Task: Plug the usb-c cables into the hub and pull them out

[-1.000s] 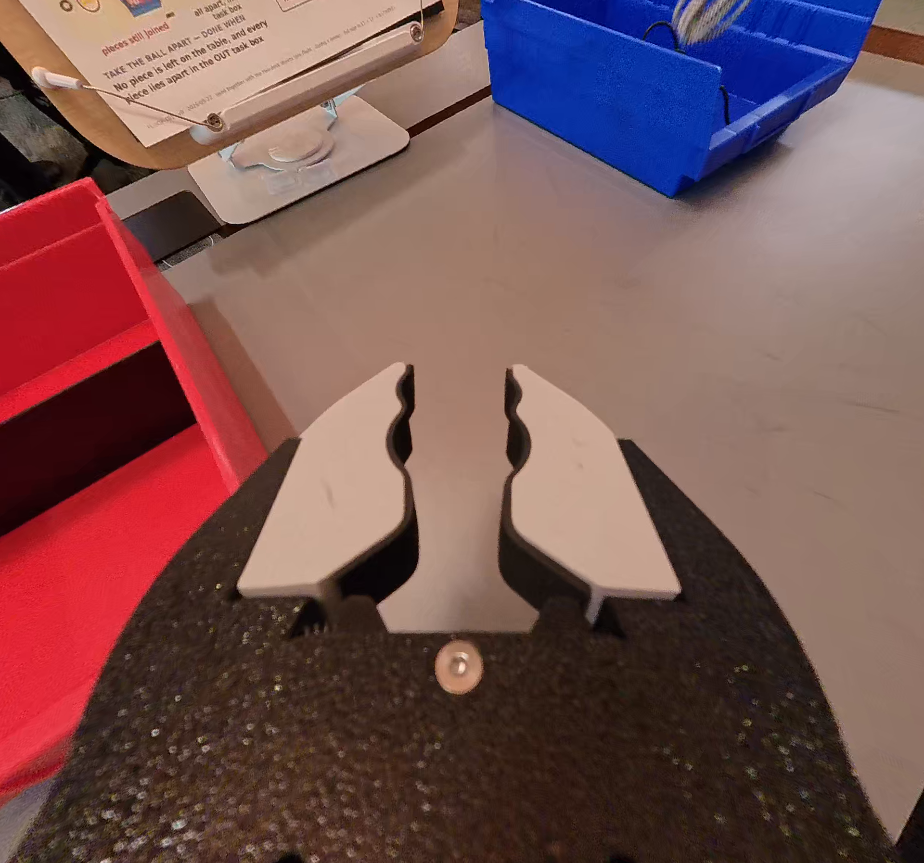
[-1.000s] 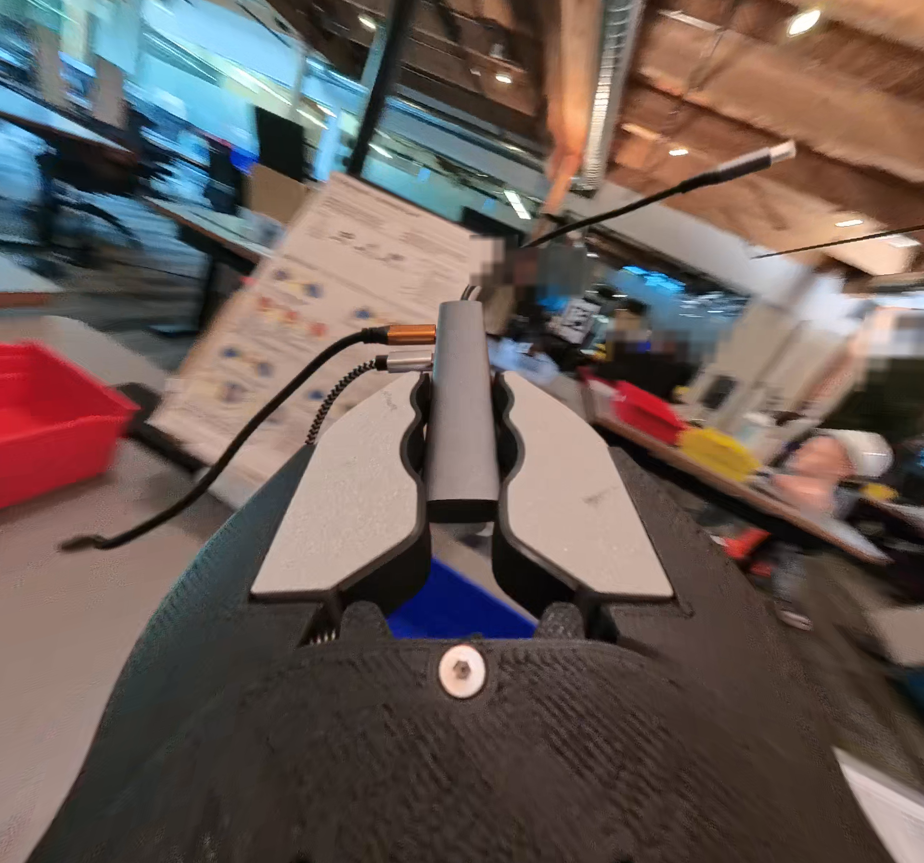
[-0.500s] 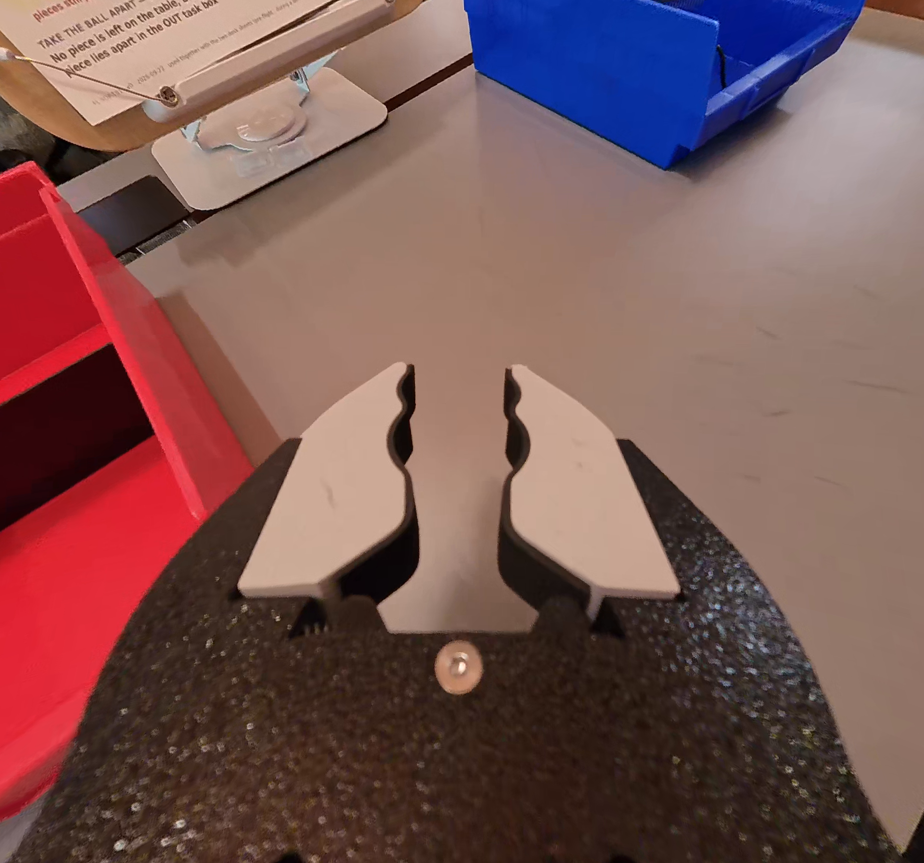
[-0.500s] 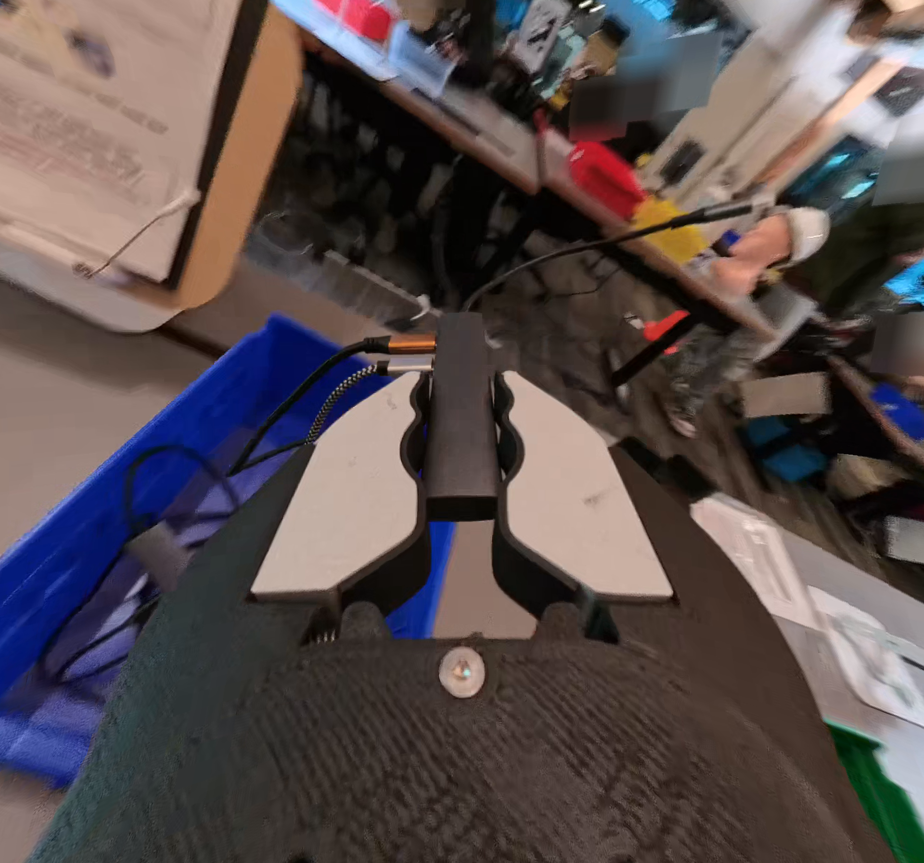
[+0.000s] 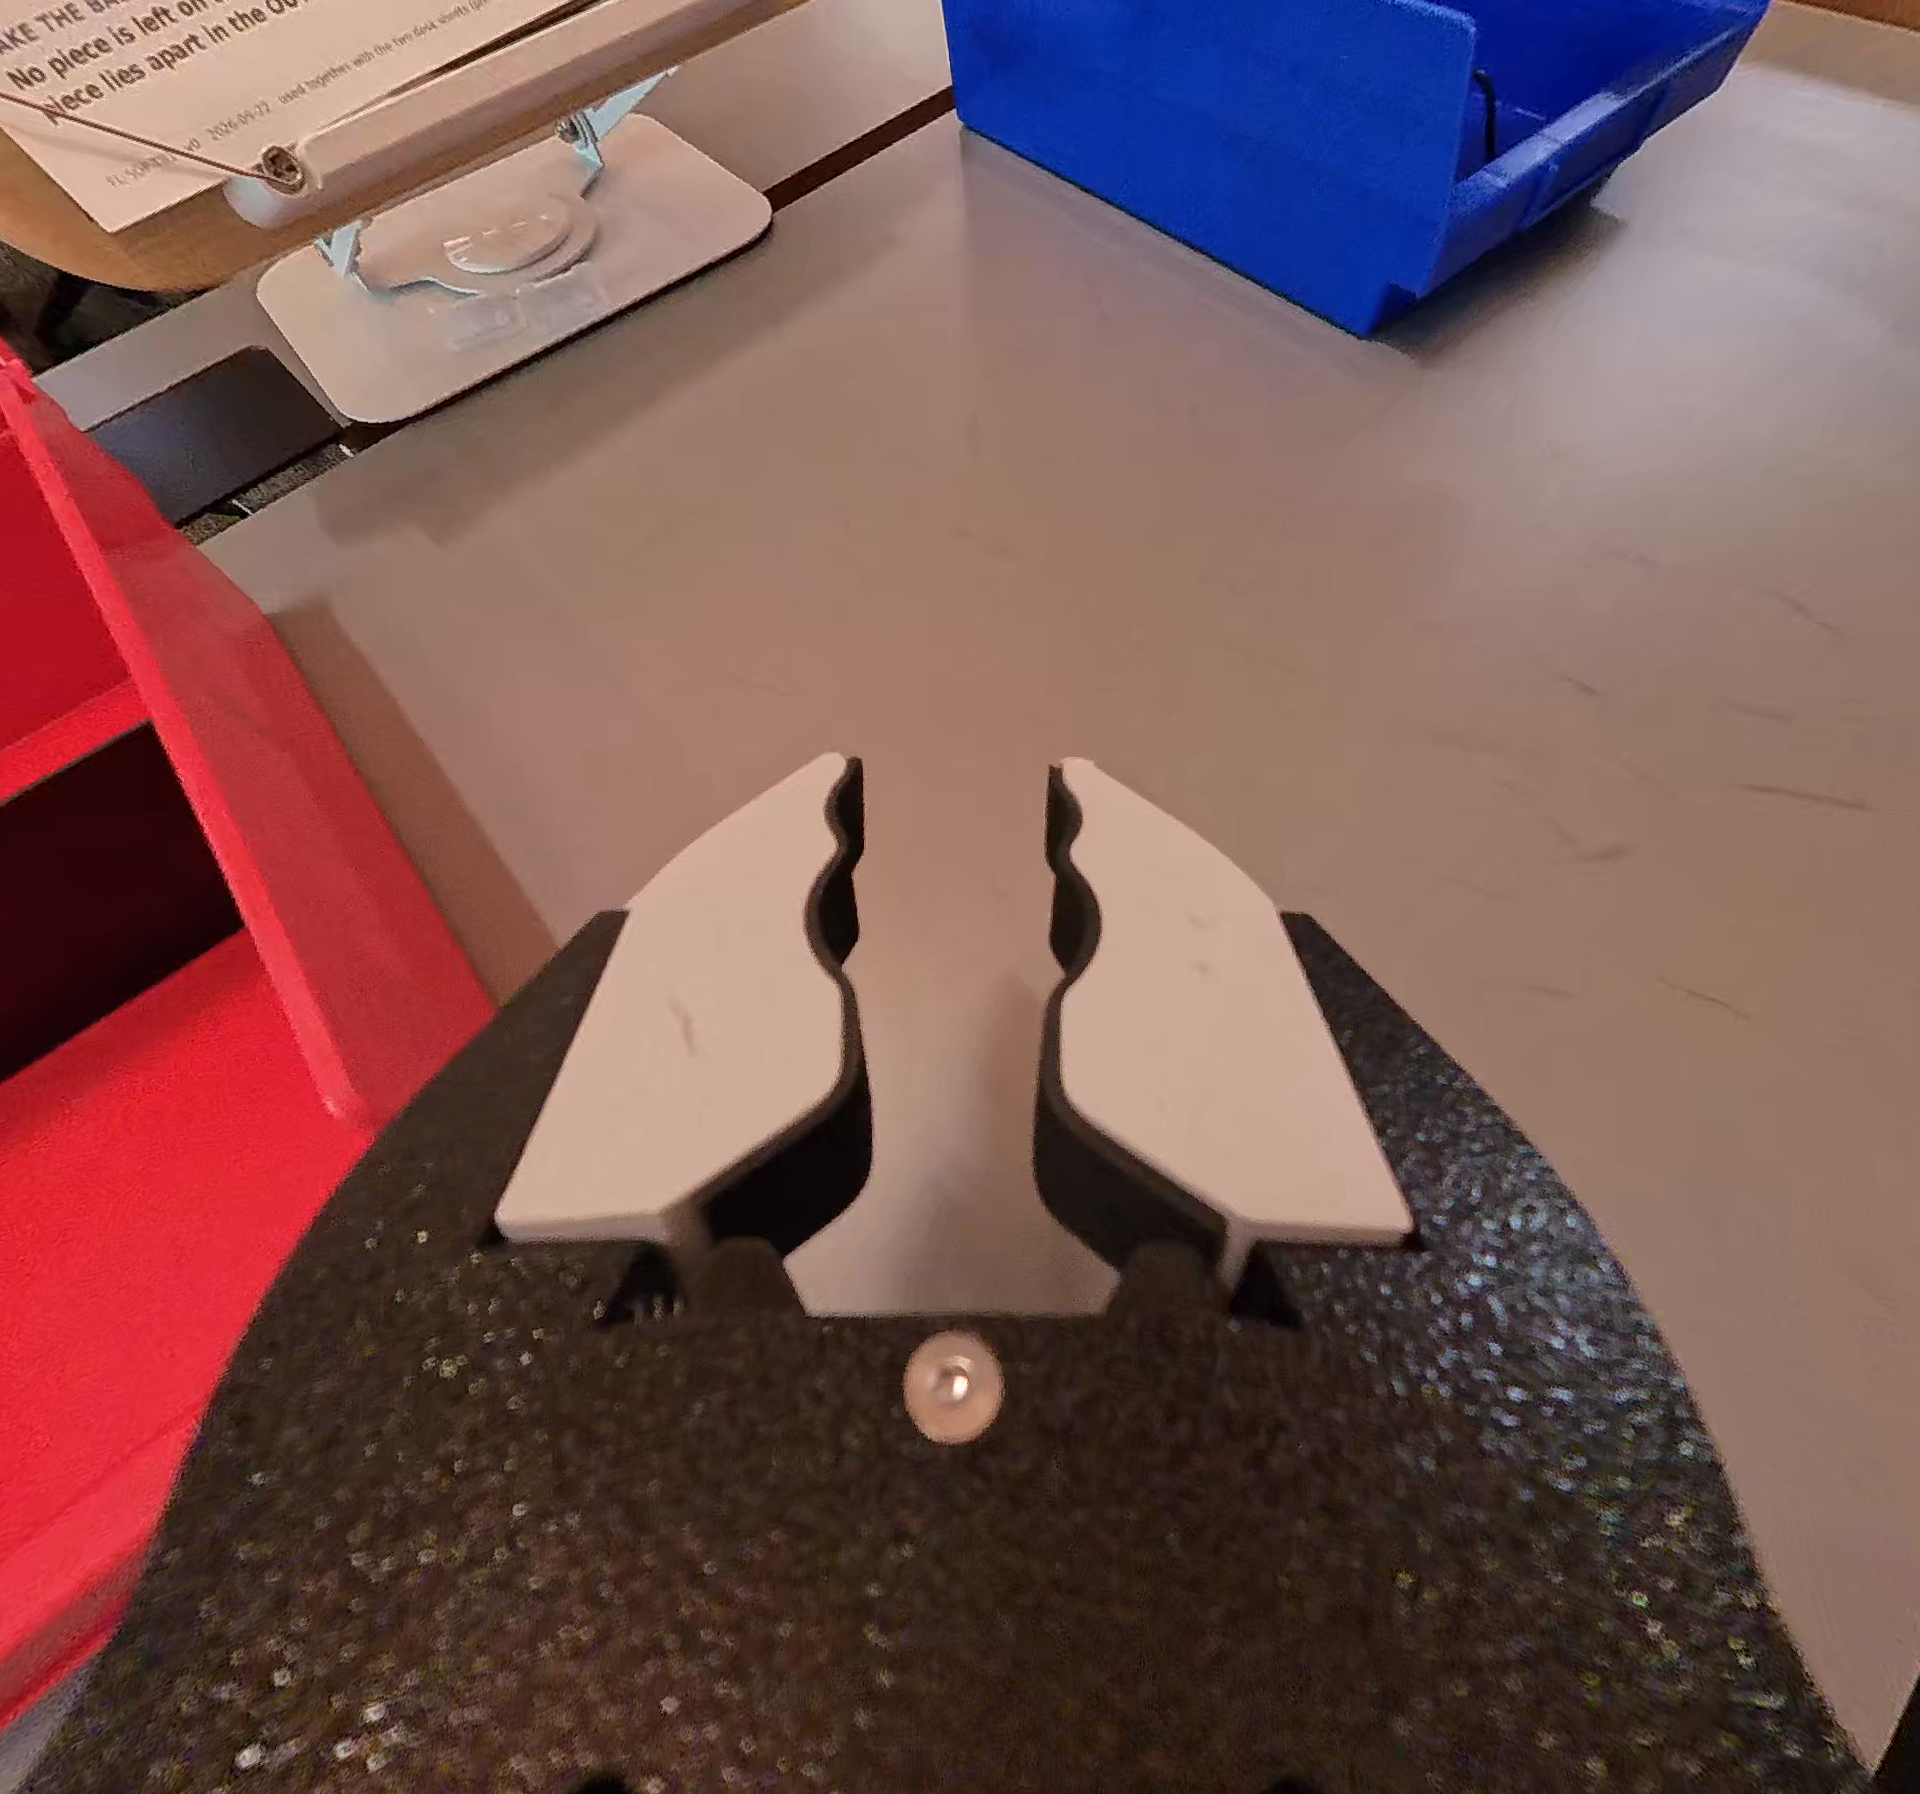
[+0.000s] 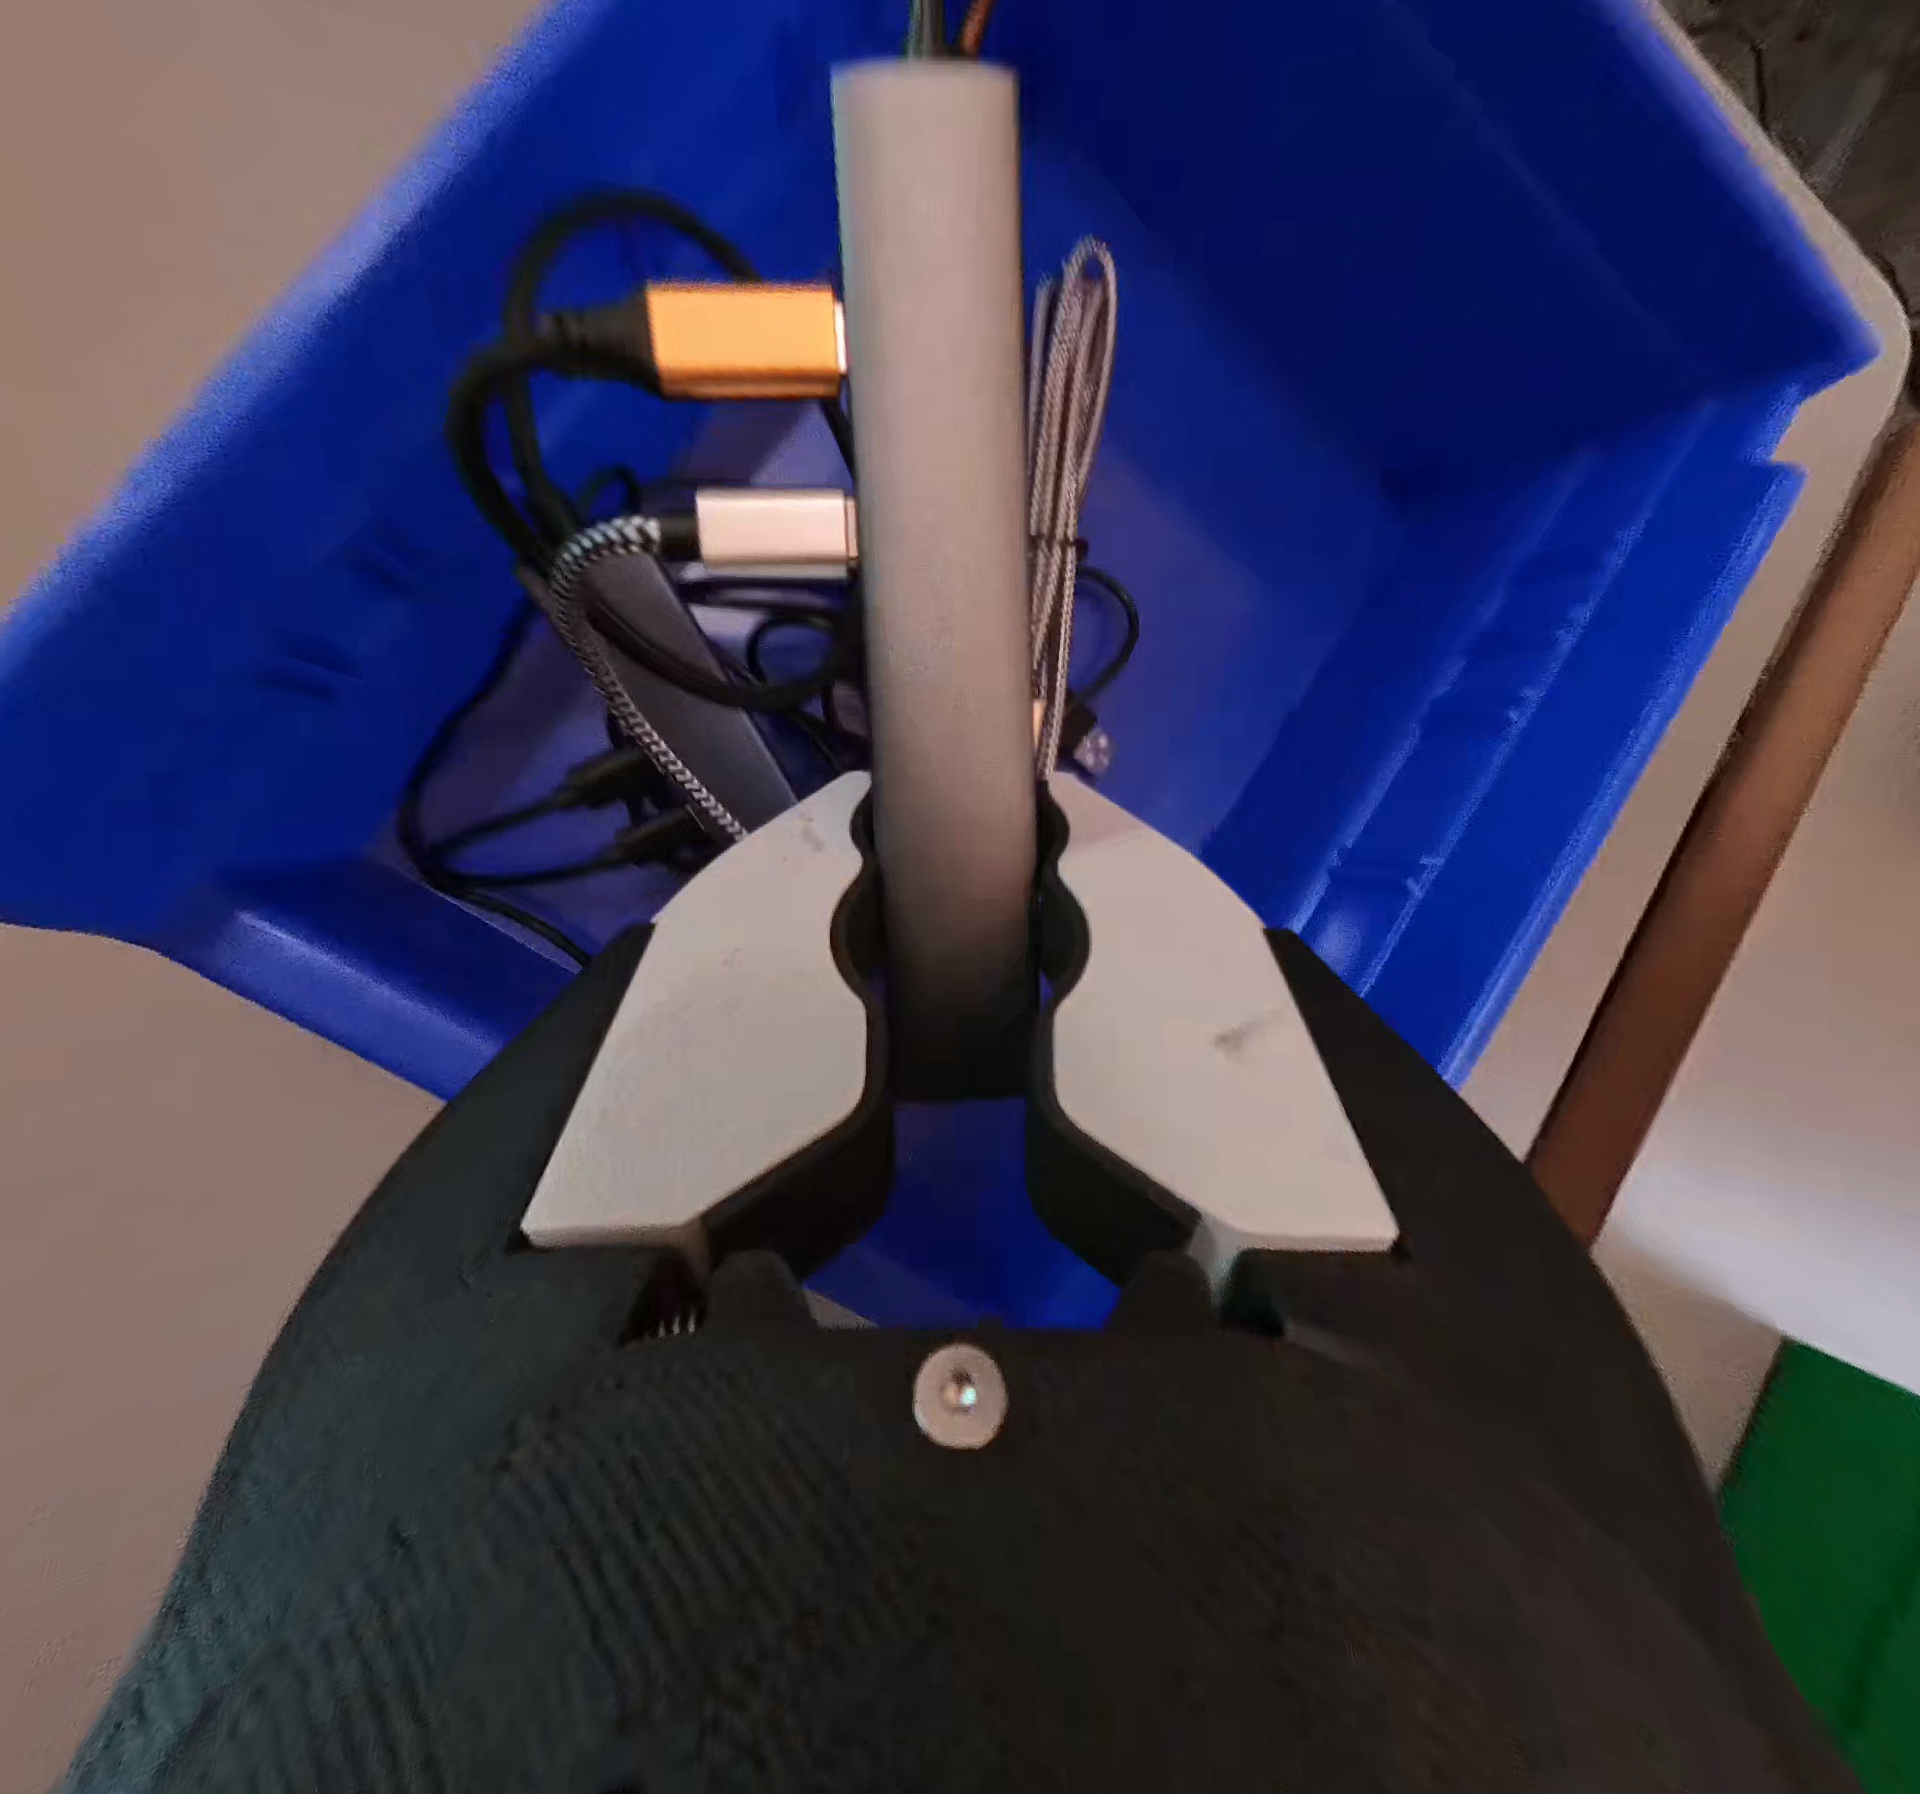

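My right gripper (image 6: 954,799) is shut on a slim grey hub (image 6: 930,456) and holds it pointing down over the blue bin (image 6: 1455,342). Two cables sit plugged in the hub's left side: an orange-shelled plug (image 6: 743,338) on a black cable and a silver plug (image 6: 774,524) on a braided cable. More black cables and a bundled braided cable (image 6: 1075,456) lie in the bin. My left gripper (image 5: 951,778) is open and empty, low over the grey table (image 5: 1247,549). The blue bin (image 5: 1195,61) shows far right in the left wrist view.
A red bin (image 5: 135,965) stands at the left of my left gripper. An instruction board on a white stand (image 5: 509,258) is at the back left. A green box (image 6: 1829,1536) sits at the lower right of the right wrist view, past the table's brown edge (image 6: 1714,809). The gap from one gripper's tips to the other's is roughly 40 cm.
My right gripper has swung down from pointing at the room to pointing into the blue bin, still holding the hub. My left gripper has drifted slightly forward over the table.
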### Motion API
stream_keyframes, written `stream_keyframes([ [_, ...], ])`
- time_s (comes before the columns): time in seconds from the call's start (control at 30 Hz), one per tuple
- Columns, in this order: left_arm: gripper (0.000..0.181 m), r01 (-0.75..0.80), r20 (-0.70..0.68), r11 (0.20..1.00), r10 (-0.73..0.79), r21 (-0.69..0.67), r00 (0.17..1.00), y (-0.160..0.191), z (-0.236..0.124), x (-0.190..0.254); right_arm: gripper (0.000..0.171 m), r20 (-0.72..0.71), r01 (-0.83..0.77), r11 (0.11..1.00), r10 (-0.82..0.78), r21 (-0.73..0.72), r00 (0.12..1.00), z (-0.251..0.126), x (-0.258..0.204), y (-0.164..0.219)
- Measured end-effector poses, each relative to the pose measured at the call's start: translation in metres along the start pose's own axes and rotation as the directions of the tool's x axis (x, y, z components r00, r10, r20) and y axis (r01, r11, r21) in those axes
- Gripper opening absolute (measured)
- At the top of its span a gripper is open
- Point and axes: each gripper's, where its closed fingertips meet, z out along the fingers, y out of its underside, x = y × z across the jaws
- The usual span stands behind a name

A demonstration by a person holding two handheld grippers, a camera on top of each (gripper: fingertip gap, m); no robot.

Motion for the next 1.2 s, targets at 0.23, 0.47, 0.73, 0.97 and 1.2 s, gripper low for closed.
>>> stream_keyframes([
  [0.23,0.033,-0.013,-0.022,1.0,0.013,-0.006,1.0,-0.001,0.006,0.01,0.056,-0.199,0.002,1.0,-0.005,-0.014,0.98,-0.014,0.014,0.03],
  [0.47,0.033,-0.026,-0.102,0.999,0.024,-0.022,0.994,-0.002,0.024,0.039,0.083,-0.326,-0.041,0.992,0.077,0.117,0.942,-0.047,0.02,0.057],
  [0.73,0.033,0.021,-0.22,1.0,-0.016,0.021,0.975,-0.021,0.062,0.099,0.084,-0.334,-0.059,0.966,0.143,0.251,0.932,-0.062,0.009,0.083],
  [0.97,0.054,-0.09,-0.199,0.996,0.09,0.006,0.976,-0.066,0.115,0.138,0.08,-0.231,-0.146,0.918,0.243,0.369,0.942,-0.067,0.016,0.094],
  [1.2,0.074,0.108,-0.161,0.986,-0.087,0.128,0.983,-0.164,0.18,0.15,0.077,-0.154,-0.224,0.854,0.329,0.469,0.932,-0.085,0.035,0.101],
])
